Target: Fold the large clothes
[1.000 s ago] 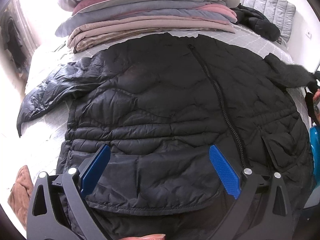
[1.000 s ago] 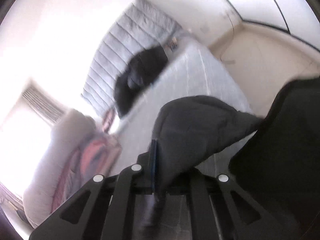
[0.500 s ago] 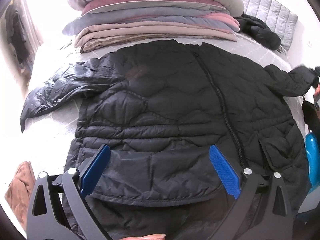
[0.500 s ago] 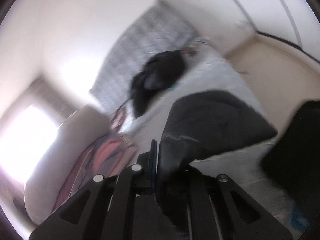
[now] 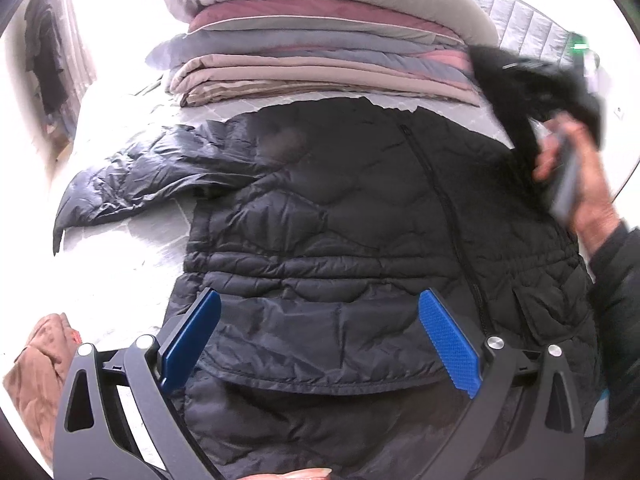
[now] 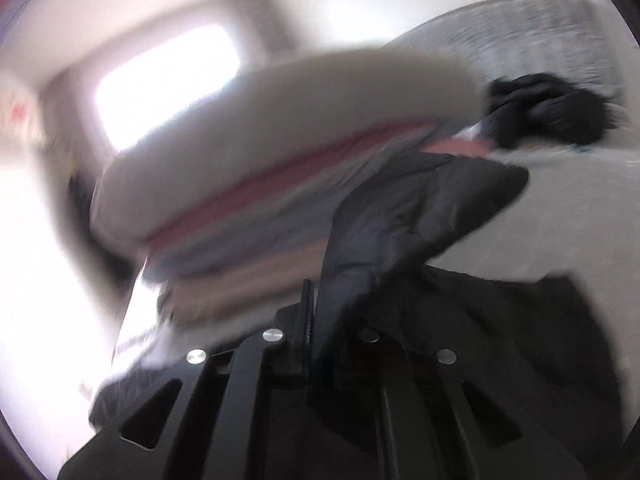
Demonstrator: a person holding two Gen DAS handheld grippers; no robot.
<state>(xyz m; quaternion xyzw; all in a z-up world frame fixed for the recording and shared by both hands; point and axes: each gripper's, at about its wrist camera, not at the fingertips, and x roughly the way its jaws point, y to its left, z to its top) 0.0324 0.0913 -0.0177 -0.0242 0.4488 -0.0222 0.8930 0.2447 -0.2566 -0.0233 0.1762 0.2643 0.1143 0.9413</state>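
Note:
A black quilted jacket (image 5: 340, 208) lies front-up on the bed, zipper closed, its left sleeve (image 5: 132, 176) stretched out to the left. Above the hem hovers my left gripper (image 5: 320, 300), open, nothing between its blue pads (image 5: 448, 340). At the right a hand (image 5: 588, 200) carries my right gripper (image 6: 316, 292) over the jacket. It is clamped on the other sleeve (image 6: 420, 204), which hangs lifted (image 5: 520, 80) and blurred; its jaws are just starting to open with the sleeve still between them.
A tall stack of folded blankets and quilts (image 5: 320, 48) sits right behind the jacket's collar. Another dark garment (image 6: 548, 112) lies by the grey padded headboard (image 5: 520, 24). A brown cloth (image 5: 40, 368) sits at the lower left, beside the bed.
The right gripper has swung the held sleeve from the far right edge in over the jacket toward the blanket stack, rolling as it went. The left gripper drew back slightly and stayed open.

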